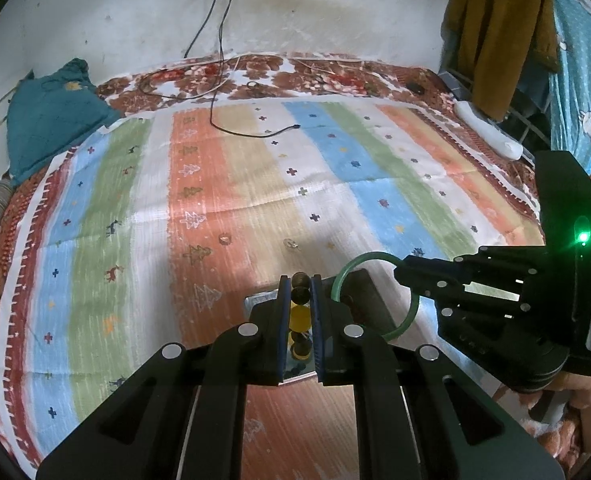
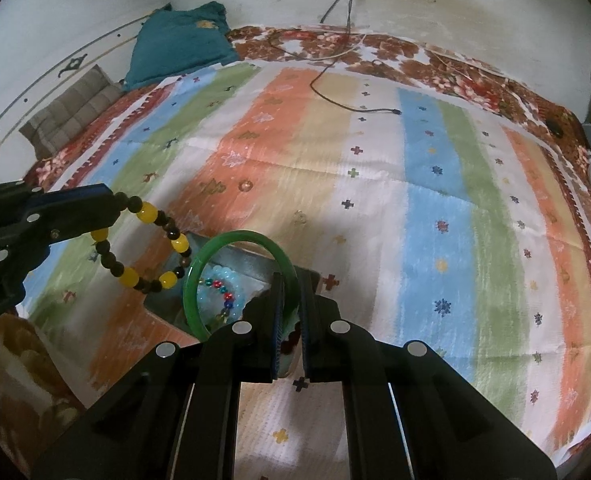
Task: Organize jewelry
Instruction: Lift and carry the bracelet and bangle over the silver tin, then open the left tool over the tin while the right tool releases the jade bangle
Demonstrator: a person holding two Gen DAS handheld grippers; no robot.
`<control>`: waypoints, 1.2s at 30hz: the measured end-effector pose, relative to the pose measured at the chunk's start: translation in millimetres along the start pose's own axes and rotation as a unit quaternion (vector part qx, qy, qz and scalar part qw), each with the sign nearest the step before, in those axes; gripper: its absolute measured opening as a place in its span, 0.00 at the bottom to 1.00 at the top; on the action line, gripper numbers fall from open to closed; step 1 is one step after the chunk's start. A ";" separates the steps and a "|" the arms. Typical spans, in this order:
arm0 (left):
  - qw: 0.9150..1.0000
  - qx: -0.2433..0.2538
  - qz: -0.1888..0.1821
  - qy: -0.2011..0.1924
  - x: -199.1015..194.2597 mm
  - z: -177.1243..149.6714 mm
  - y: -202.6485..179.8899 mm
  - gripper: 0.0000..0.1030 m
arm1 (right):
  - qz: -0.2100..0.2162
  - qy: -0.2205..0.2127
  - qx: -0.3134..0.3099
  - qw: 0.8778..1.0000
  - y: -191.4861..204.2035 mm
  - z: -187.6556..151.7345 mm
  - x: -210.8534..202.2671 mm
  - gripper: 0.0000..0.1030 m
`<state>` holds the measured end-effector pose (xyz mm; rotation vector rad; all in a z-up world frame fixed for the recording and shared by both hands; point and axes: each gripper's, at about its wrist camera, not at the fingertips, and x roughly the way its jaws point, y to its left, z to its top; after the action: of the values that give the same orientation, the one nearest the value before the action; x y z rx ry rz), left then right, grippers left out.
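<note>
My left gripper [image 1: 300,284] is shut on a bracelet of yellow and dark beads [image 1: 300,316]; it also shows in the right wrist view [image 2: 145,248], hanging as a loop from the left gripper [image 2: 113,200]. My right gripper [image 2: 291,280] is shut on a green bangle [image 2: 235,240], which also shows in the left wrist view [image 1: 409,320] with the right gripper [image 1: 401,272]. Both are held above an open jewelry box [image 2: 231,260] that holds a pale blue bead bracelet [image 2: 223,280] and a multicoloured bead string [image 2: 221,290]. Two small rings [image 1: 225,239] [image 1: 291,244] lie on the striped cloth beyond.
The striped cloth [image 1: 335,184] covers a bed with a floral sheet. A black cable [image 1: 255,132] lies at the far middle. A teal pillow [image 1: 51,120] sits far left, a white power strip [image 1: 491,132] far right, hanging clothes [image 1: 499,32] behind.
</note>
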<state>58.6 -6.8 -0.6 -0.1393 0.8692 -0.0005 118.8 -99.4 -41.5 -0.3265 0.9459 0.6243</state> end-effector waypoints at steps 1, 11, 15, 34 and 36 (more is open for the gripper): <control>1.000 0.000 0.000 0.000 0.0 -0.5 -0.6 0.09 | 0.000 0.001 0.000 1.000 -0.2 0.2 0.2 0.08; 1.000 -0.011 0.004 0.008 2.5 -1.6 0.2 0.14 | 0.007 0.011 0.016 1.000 -3.7 -0.3 4.7 0.12; 1.000 -0.015 0.013 0.013 4.9 -1.5 3.5 0.26 | 0.001 0.014 0.039 0.999 -13.0 0.4 5.2 0.28; 0.992 -0.101 0.056 0.043 25.7 10.0 48.6 0.52 | 0.000 0.033 0.067 0.997 -18.4 14.8 26.2 0.42; 0.992 -0.099 0.063 0.048 32.6 14.8 49.4 0.53 | -0.001 0.033 0.066 0.997 -17.8 19.0 29.3 0.42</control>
<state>88.1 42.1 -22.0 -0.2725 0.9718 0.1984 154.8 -93.1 -55.4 -0.2314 1.0439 0.5496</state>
